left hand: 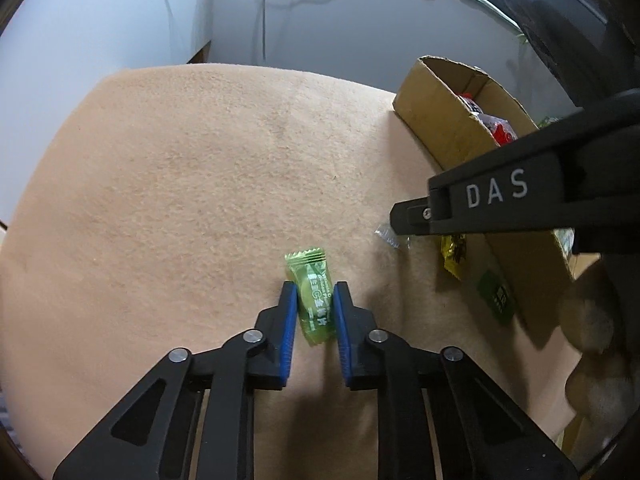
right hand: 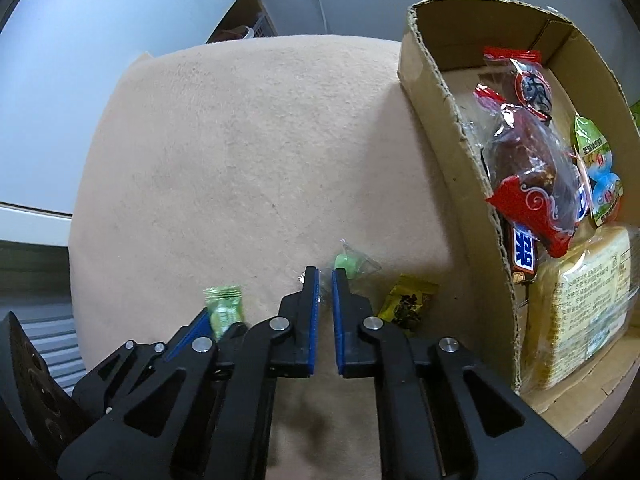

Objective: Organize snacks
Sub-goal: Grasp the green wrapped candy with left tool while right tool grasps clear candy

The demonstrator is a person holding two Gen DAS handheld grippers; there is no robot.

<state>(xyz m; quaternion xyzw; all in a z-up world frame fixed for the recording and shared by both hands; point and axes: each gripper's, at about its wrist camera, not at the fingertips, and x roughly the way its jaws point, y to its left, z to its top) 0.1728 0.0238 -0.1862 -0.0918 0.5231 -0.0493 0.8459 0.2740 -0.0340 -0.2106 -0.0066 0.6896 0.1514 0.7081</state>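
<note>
- Left wrist view: your left gripper (left hand: 315,294) has its blue pads clamped on the green candy (left hand: 313,295) — the packet sits squarely between the fingers, crimped top end poking out ahead of the tips.
- The candy's long axis runs along the fingers, so you're pinching it across the narrow width. It lies on the beige cloth (left hand: 192,184), not lifted as far as these frames show.
- The cardboard box (left hand: 436,128) lies up and to the right of that grip, well apart. The right gripper's black body crosses in between, so judge the carry path over it or behind it.
- Right wrist view: your right gripper (right hand: 325,276) shows the fingers nearly together, only a thin gap. The clear-wrapped candy (right hand: 352,265) is at the tips, mostly just past the right finger; wrapper film seems caught between the pads — I can't tell how firm that grip is.
- The yellow packet (right hand: 408,303) lies loose just right of that finger, near the box wall (right hand: 460,168).
- The box is beside the right hand, snacks already inside — so the right hand is nearer the drop. The left has the longer way.
- Risk: a grip on film alone may slip on the lift.
</note>
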